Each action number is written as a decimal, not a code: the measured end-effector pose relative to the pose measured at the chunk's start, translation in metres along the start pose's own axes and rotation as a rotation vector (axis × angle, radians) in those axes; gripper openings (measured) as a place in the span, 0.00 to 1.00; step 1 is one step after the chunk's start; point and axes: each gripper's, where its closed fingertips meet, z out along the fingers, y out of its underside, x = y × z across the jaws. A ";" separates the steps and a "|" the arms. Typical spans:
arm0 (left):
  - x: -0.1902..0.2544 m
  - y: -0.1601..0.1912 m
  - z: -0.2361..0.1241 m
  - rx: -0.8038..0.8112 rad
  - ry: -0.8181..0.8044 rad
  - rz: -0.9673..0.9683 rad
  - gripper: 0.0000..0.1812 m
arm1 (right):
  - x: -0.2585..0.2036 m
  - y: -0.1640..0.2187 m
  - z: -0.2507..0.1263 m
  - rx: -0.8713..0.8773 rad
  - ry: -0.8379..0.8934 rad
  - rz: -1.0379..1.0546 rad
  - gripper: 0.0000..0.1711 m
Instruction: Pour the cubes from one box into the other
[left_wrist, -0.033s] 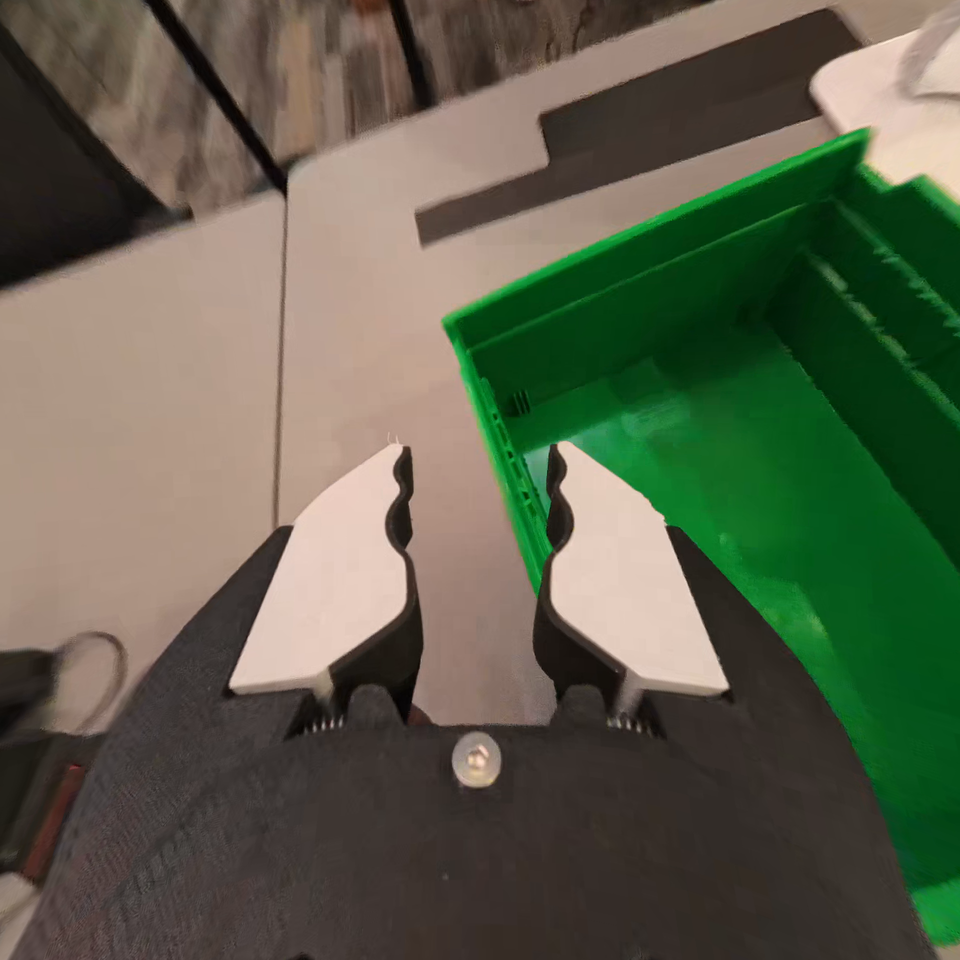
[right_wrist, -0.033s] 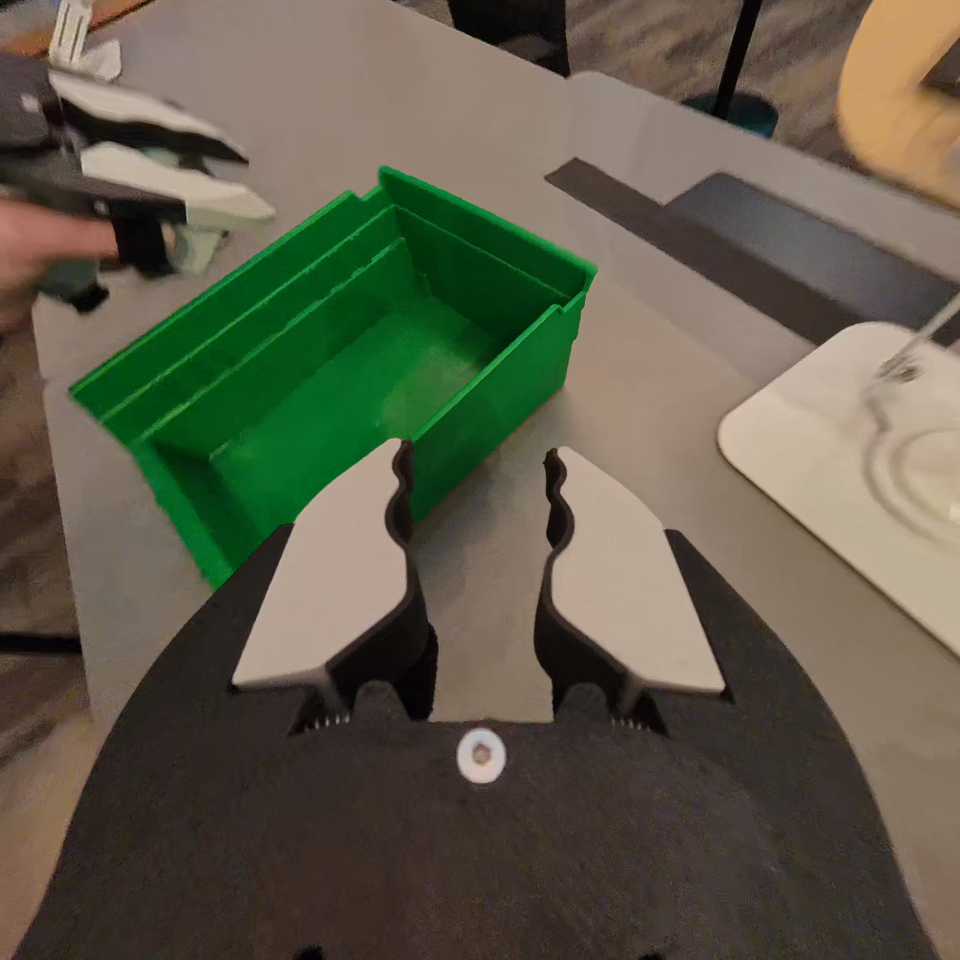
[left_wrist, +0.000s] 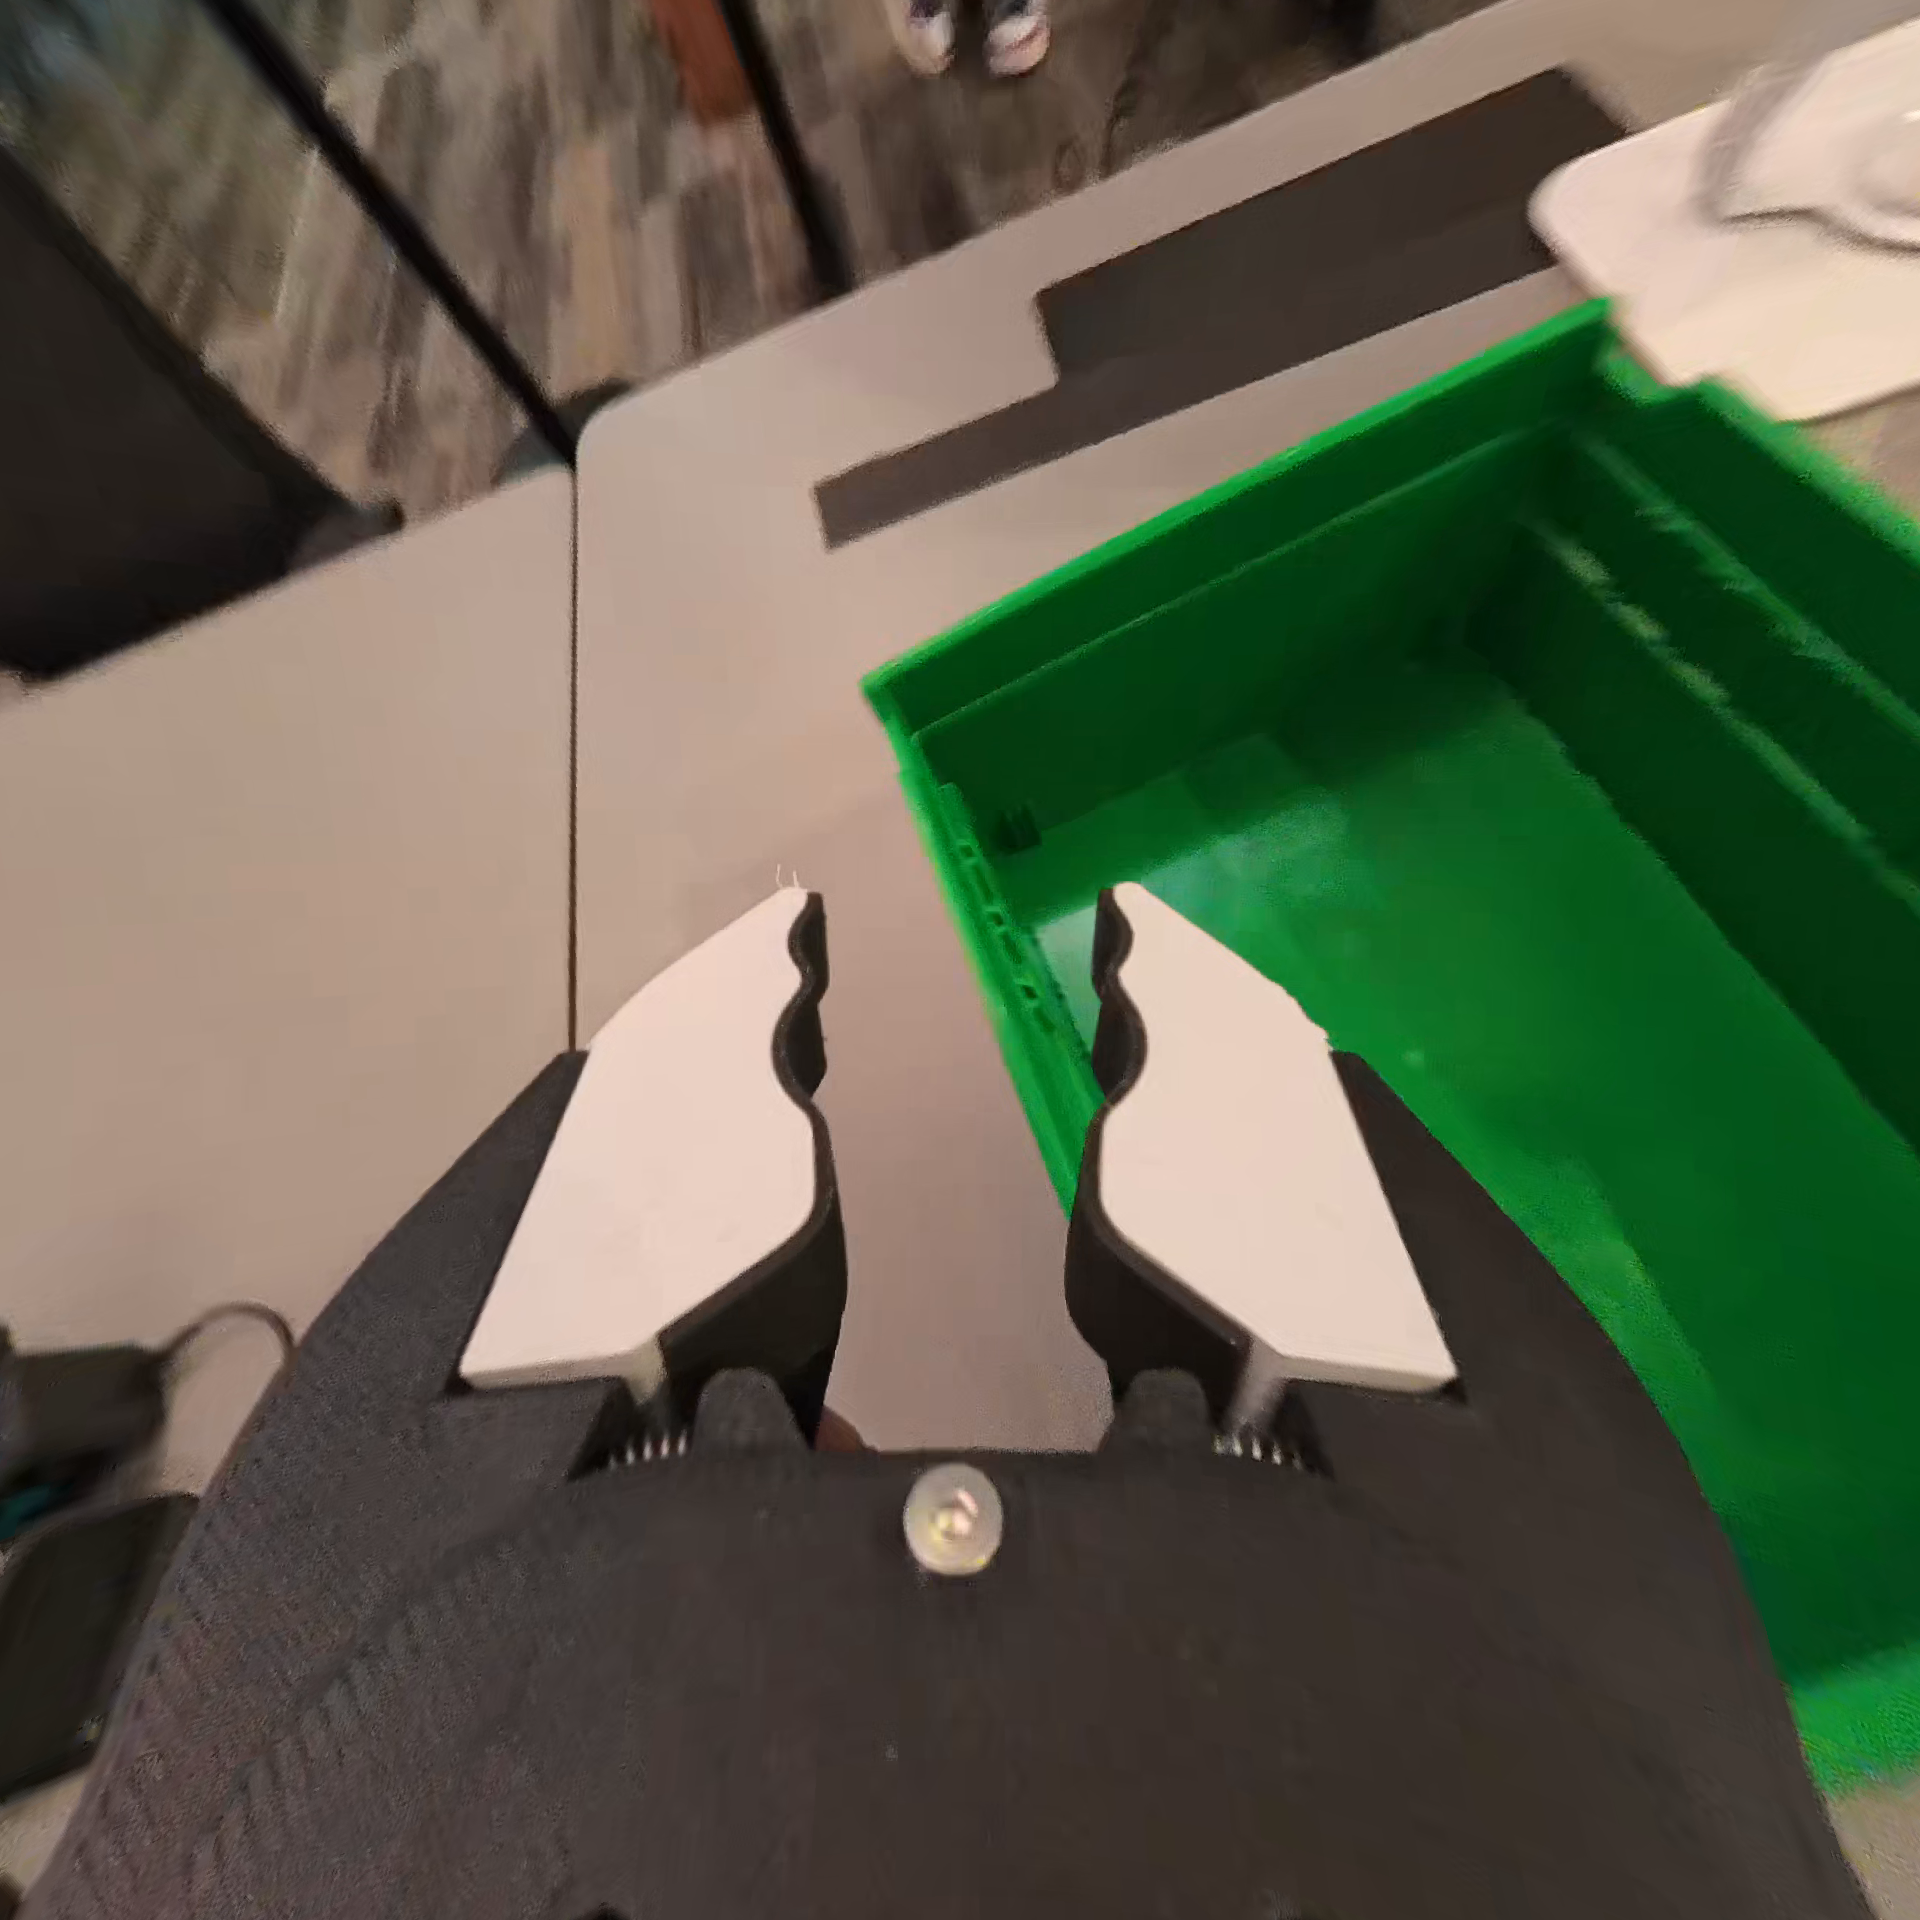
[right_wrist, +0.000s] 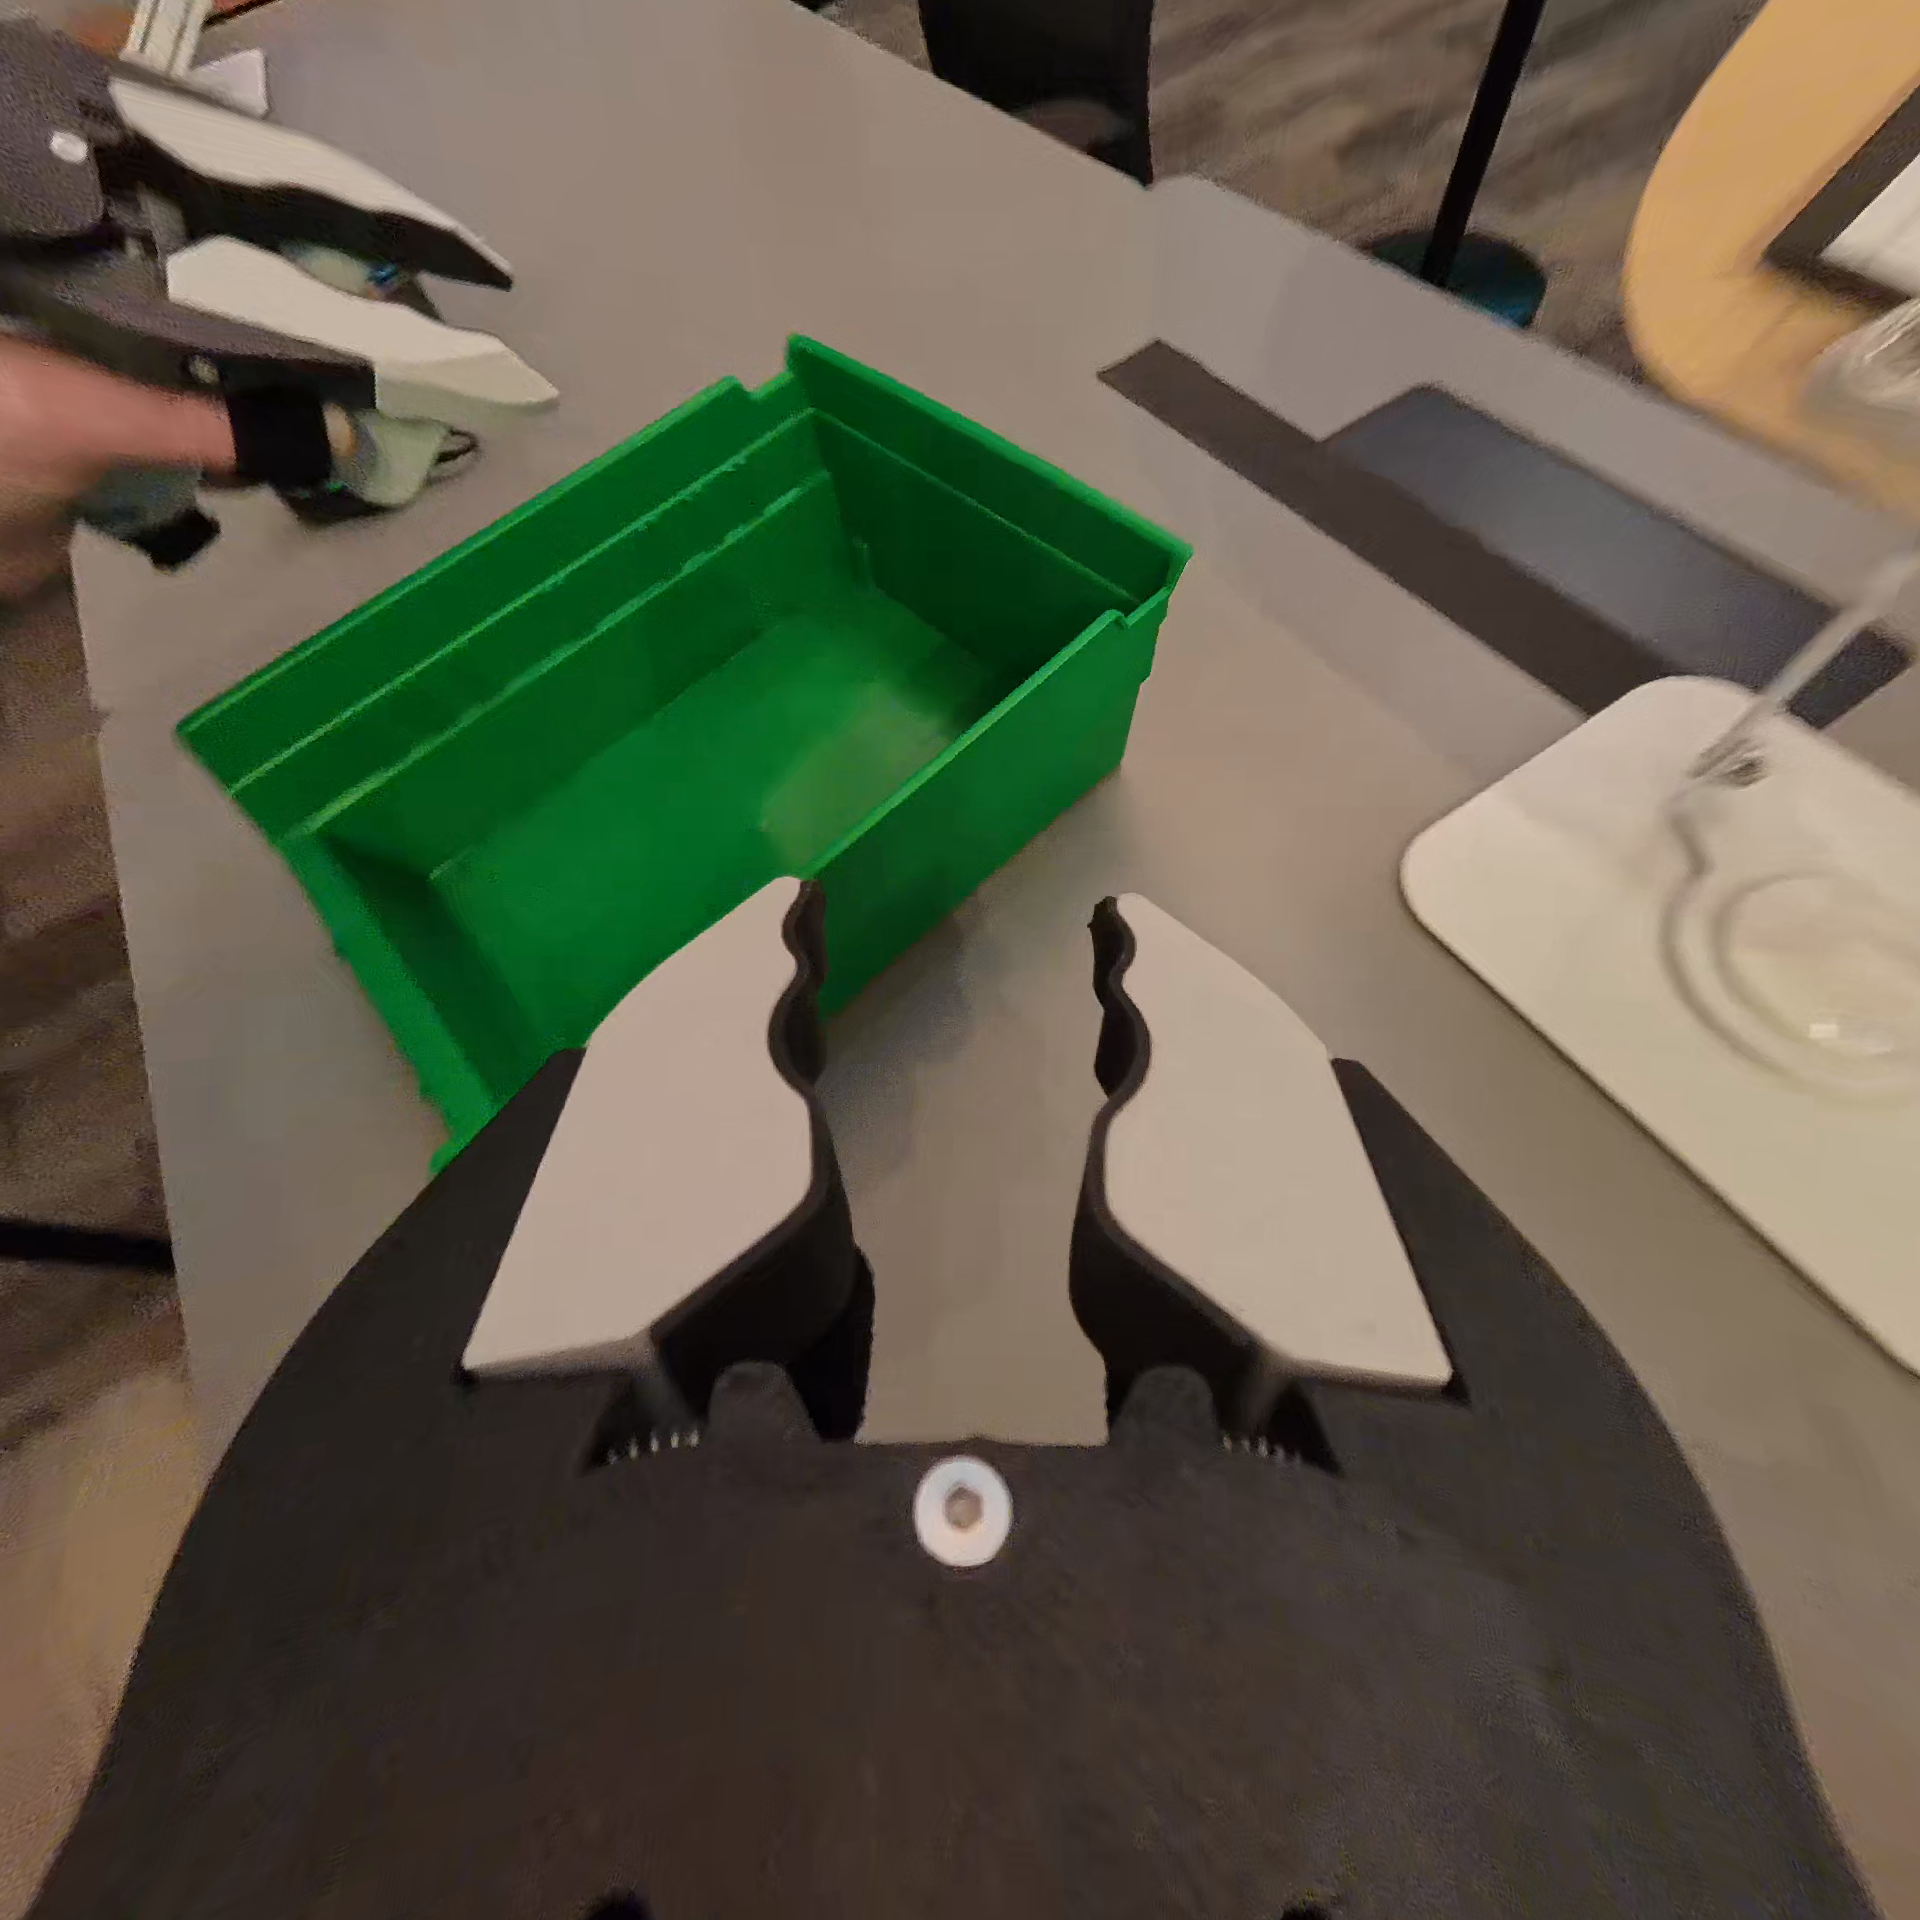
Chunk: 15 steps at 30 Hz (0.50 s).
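One green box (left_wrist: 1247, 644) stands open and upright on the grey table, and I see no cubes in it. My left gripper (left_wrist: 961, 899) is open and empty, held above the box's near-left corner, its right fingertip over the box's floor. In the right wrist view the box (right_wrist: 987, 800) lies ahead and to the left. My right gripper (right_wrist: 956, 896) is open and empty, just off the box's near side wall. The left gripper (right_wrist: 530, 332), held by a hand, also shows there beyond the box's far-left side. No second box is in view.
A white tray (right_wrist: 1558, 987) with a clear glass piece (right_wrist: 1787, 977) lies right of the box; it also shows in the left wrist view (left_wrist: 1714, 291). A black strip (right_wrist: 1455, 520) runs across the table behind. Dark devices with a cable (left_wrist: 83, 1455) sit at the left.
The left wrist view has shifted slightly, showing a bit more floor beyond the table. Both grippers stay open and the box has not moved.
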 end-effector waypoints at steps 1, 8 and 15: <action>0.010 -0.006 -0.013 0.008 0.038 0.044 0.27 | -0.001 -0.002 -0.022 0.024 0.023 -0.064 0.26; 0.120 -0.012 -0.092 0.068 0.324 0.402 0.32 | -0.016 0.036 -0.149 0.028 0.087 -0.324 0.31; 0.191 0.054 -0.087 -0.096 0.467 0.598 0.35 | -0.001 0.141 -0.234 -0.191 0.121 -0.387 0.26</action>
